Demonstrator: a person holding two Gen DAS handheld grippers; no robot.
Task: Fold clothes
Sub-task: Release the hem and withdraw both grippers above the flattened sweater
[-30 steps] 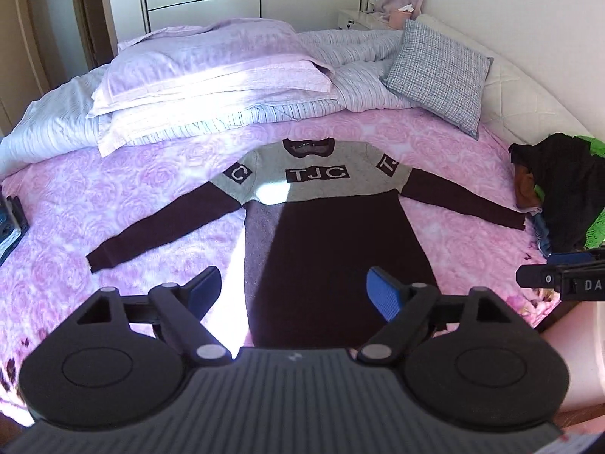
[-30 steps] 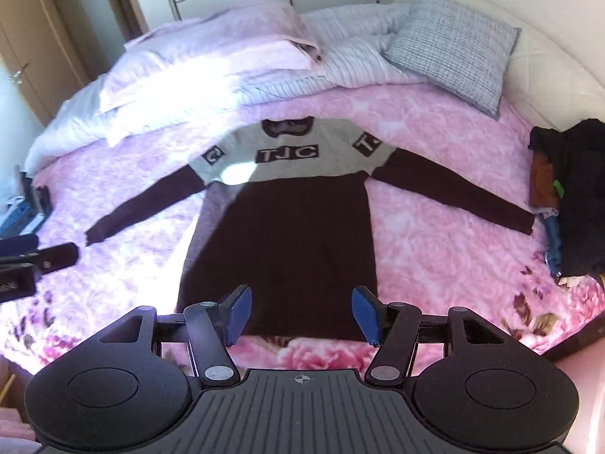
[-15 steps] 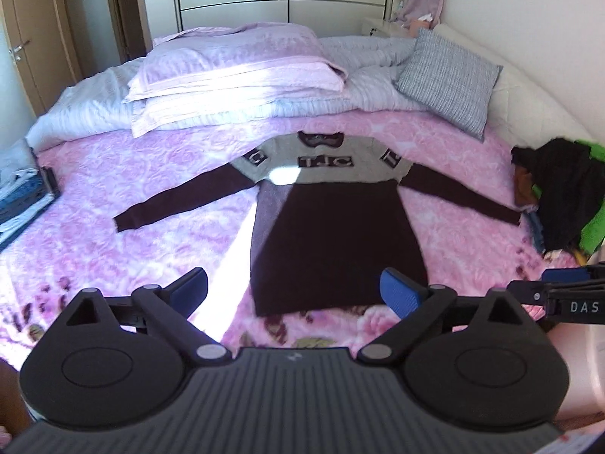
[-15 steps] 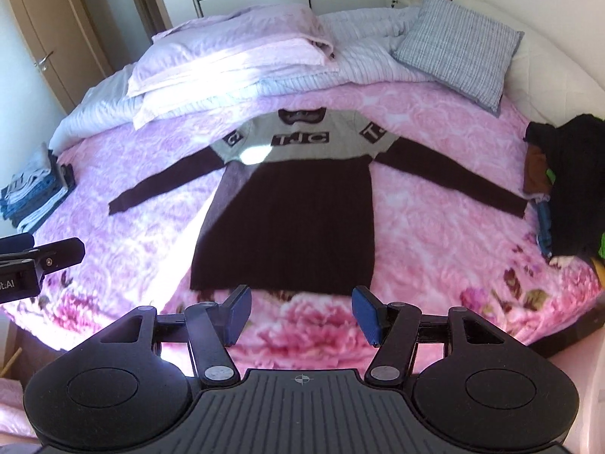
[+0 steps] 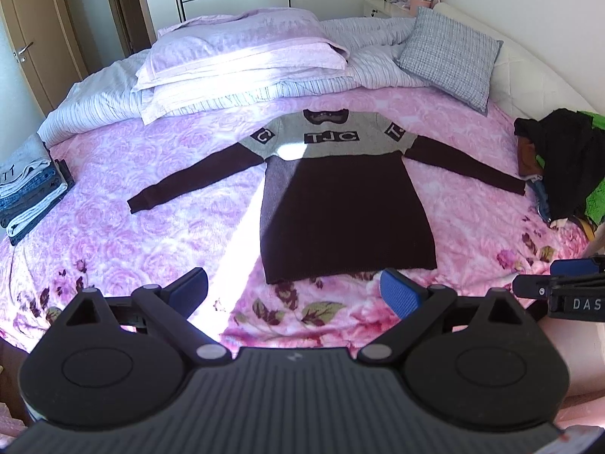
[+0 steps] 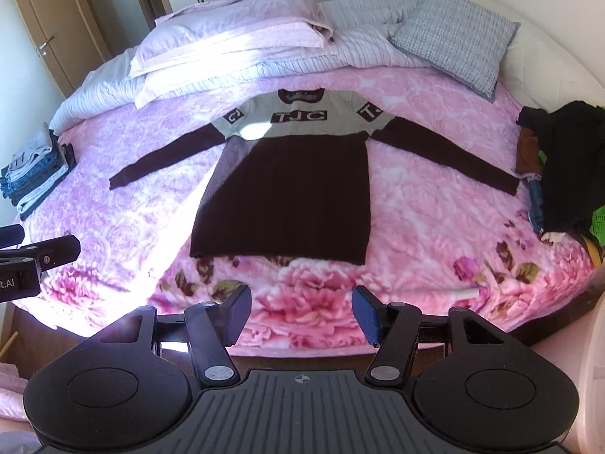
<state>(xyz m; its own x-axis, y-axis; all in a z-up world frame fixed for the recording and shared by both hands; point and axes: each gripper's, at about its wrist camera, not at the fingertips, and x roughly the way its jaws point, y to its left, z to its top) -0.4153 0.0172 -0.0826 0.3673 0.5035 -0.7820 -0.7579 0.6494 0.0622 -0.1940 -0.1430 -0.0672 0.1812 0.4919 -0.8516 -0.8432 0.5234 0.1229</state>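
Observation:
A long dark maroon sweater [image 5: 346, 215] [image 6: 291, 196] with a grey yoke marked "TJC" lies flat on the pink floral bedspread [image 5: 170, 227] [image 6: 423, 219], front up, both sleeves spread out to the sides. My left gripper [image 5: 295, 293] hangs open over the bed's near edge, short of the sweater's hem. In its own view my right gripper [image 6: 301, 314] is open too, back beyond the bed's edge, with nothing between its fingers. Its tip [image 5: 559, 287] also shows at the far right of the left wrist view.
A stack of folded clothes [image 5: 26, 189] [image 6: 32, 178] sits at the bed's left side. A heap of loose dark and green garments [image 5: 563, 166] [image 6: 563, 174] lies at the right. Pillows and a striped duvet [image 5: 242, 60] [image 6: 234, 49] fill the head end.
Both grippers have pulled back from the sweater toward the foot of the bed, so the whole garment and more bedspread now show. Both stayed open.

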